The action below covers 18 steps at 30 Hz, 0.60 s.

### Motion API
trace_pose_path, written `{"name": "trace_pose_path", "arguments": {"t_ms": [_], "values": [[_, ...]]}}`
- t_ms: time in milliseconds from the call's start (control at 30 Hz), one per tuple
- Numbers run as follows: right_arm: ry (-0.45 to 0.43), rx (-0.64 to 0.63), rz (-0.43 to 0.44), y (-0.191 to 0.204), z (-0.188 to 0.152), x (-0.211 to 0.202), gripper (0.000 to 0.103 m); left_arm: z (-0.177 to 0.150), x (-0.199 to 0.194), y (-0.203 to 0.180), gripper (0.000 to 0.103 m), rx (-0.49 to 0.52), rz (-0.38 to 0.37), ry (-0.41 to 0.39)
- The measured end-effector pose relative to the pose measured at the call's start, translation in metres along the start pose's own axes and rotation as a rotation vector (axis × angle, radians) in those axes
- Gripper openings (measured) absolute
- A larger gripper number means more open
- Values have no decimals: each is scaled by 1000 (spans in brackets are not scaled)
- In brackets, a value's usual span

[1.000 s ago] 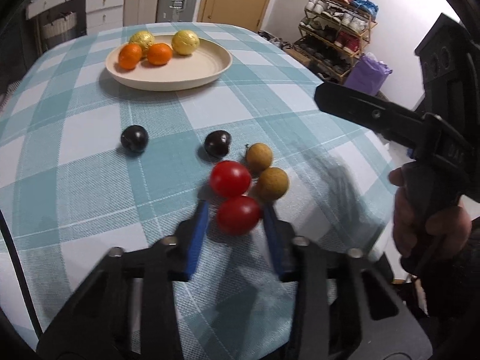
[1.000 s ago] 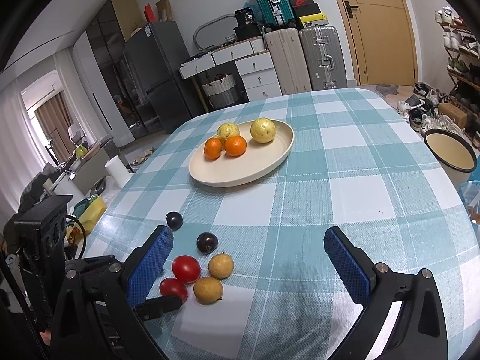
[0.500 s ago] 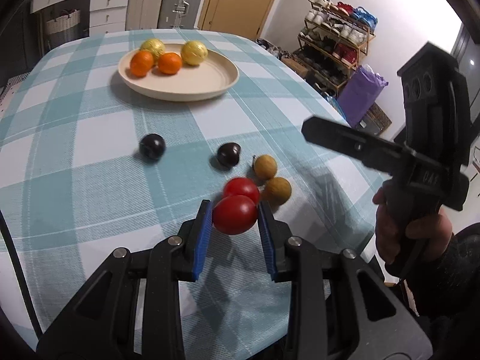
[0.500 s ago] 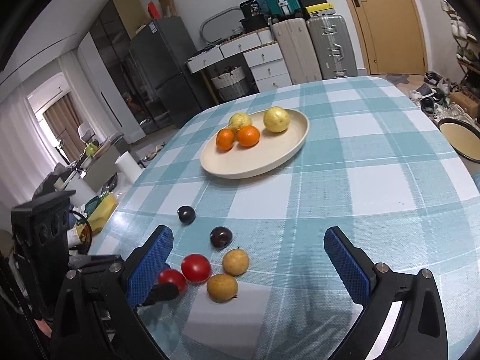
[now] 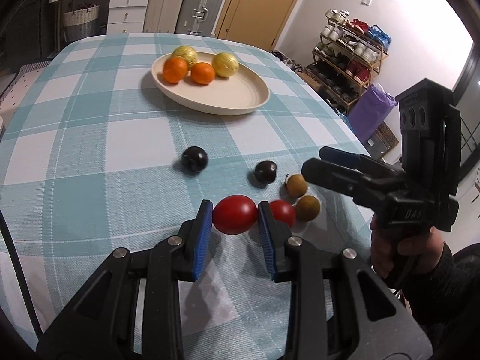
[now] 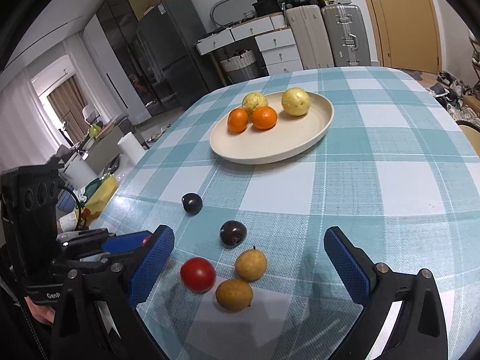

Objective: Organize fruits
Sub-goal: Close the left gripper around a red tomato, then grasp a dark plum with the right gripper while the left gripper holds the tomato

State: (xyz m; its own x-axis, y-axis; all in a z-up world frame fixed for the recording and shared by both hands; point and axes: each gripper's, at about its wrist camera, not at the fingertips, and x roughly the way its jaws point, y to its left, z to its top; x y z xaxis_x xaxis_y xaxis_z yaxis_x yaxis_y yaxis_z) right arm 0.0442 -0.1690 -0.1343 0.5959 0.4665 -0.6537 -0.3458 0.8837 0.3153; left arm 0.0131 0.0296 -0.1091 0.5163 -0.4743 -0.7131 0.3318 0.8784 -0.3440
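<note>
My left gripper (image 5: 235, 228) is shut on a red tomato (image 5: 235, 214) and holds it above the checked tablecloth. A second red tomato (image 6: 198, 274) lies on the cloth beside two tan round fruits (image 6: 250, 264) (image 6: 234, 294). Two dark plums (image 6: 232, 233) (image 6: 192, 202) lie farther in. A cream plate (image 6: 300, 147) at the far side holds two oranges (image 6: 264, 117) and two yellow fruits (image 6: 295, 102). My right gripper (image 6: 247, 265) is open, low over the loose fruits, and empty. It also shows in the left wrist view (image 5: 336, 168).
The table's right edge (image 5: 345, 120) drops to a shoe rack (image 5: 348, 57) and a purple bag (image 5: 372, 111). Drawers and suitcases (image 6: 327, 36) stand beyond the far edge. A paper roll and clutter (image 6: 99, 180) sit off the left edge.
My left gripper closed on the near tomato, lifted it off the cloth and carried it slightly left. My right gripper moved closer over the loose fruits and stayed open.
</note>
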Motion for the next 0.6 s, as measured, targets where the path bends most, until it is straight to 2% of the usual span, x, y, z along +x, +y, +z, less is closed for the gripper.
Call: {"name": "trace_pose_path", "arguments": {"t_ms": [167,300,600], "values": [[25,-23,10,6,1,11,101,4,-1,10,28,-18,14,-9],[51,-31,22,8,3,20,90,7,-1,17,28,-32,12,-11],[97,-59,26,17,4,37,76,11,-1,28,28,-58,16,-17]]}}
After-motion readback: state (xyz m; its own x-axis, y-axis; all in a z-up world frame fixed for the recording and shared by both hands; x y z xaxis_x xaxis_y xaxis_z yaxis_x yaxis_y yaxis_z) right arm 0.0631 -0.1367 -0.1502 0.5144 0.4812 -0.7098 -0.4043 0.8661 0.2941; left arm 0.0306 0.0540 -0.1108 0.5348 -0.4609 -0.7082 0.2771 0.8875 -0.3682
